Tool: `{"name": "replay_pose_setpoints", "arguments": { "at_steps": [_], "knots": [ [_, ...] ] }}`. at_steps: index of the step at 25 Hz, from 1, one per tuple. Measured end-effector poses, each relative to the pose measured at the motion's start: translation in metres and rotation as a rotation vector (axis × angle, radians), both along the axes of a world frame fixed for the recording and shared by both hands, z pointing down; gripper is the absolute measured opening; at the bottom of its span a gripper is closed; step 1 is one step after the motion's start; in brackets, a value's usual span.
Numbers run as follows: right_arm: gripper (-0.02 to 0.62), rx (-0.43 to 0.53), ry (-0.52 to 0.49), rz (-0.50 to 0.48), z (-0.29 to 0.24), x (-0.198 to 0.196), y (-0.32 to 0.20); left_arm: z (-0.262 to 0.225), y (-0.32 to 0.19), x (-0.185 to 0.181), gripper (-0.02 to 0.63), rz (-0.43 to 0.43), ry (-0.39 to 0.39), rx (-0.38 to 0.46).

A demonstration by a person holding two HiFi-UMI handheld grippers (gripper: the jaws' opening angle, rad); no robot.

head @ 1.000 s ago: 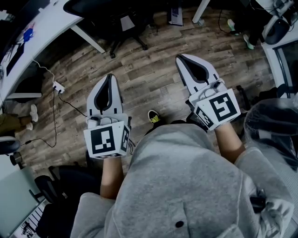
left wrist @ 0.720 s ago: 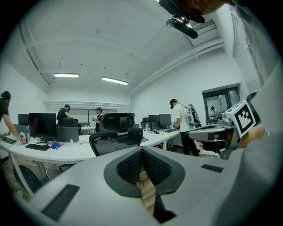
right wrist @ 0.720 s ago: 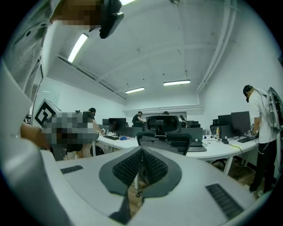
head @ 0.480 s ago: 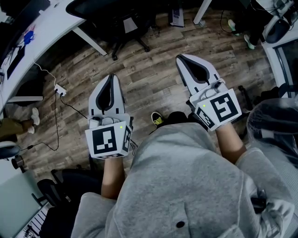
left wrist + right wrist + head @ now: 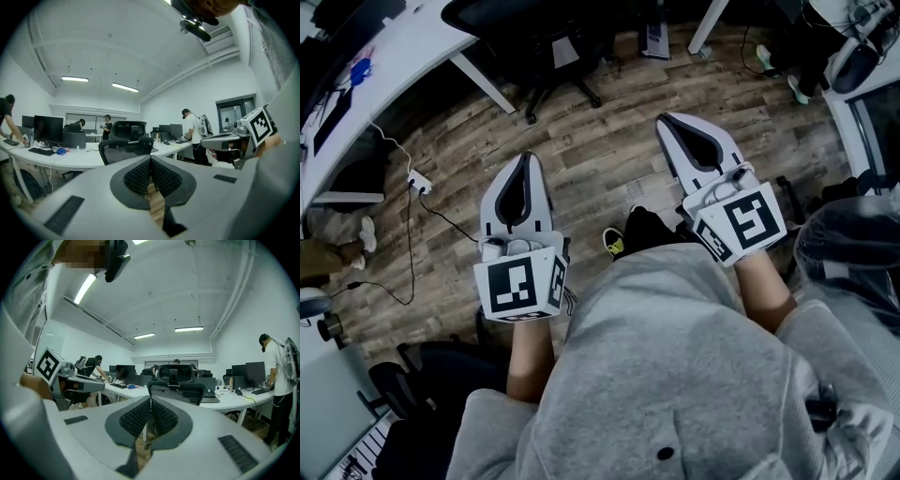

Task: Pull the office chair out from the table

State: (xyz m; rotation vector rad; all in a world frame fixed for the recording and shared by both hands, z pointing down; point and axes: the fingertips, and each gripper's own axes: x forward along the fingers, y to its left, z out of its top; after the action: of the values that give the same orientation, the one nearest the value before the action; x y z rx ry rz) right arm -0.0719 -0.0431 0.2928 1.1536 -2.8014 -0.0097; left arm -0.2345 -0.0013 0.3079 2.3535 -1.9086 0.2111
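Note:
A black office chair (image 5: 539, 33) stands tucked under the white table (image 5: 394, 52) at the top of the head view, its wheeled base on the wood floor. Its mesh back and headrest show straight ahead of both grippers, in the left gripper view (image 5: 125, 143) and in the right gripper view (image 5: 177, 383). My left gripper (image 5: 523, 161) and right gripper (image 5: 667, 122) are held side by side in the air, short of the chair and touching nothing. Both are shut, pads together, with nothing between them (image 5: 150, 160) (image 5: 150, 401).
A power strip (image 5: 417, 181) with trailing cable lies on the floor at left. Other dark chairs stand at lower left (image 5: 417, 375) and at right (image 5: 853, 239). A slanted table leg (image 5: 483, 82) sits beside the chair. People (image 5: 107, 126) work at far desks with monitors.
The floor, the power strip and the chair base have slid a little down the head view as the person steps forward. Both grippers remain shut and side by side.

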Motion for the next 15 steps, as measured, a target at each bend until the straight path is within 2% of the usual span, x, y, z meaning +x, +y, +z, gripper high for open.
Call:
{"name": "replay_pose_setpoints", "arguments": {
  "at_steps": [15],
  "knots": [
    [0.029,0.029,0.033,-0.009,-0.003,-0.003,0.016,-0.004,0.015,-0.003,0.011,-0.013,0.022,0.022]
  ]
}}
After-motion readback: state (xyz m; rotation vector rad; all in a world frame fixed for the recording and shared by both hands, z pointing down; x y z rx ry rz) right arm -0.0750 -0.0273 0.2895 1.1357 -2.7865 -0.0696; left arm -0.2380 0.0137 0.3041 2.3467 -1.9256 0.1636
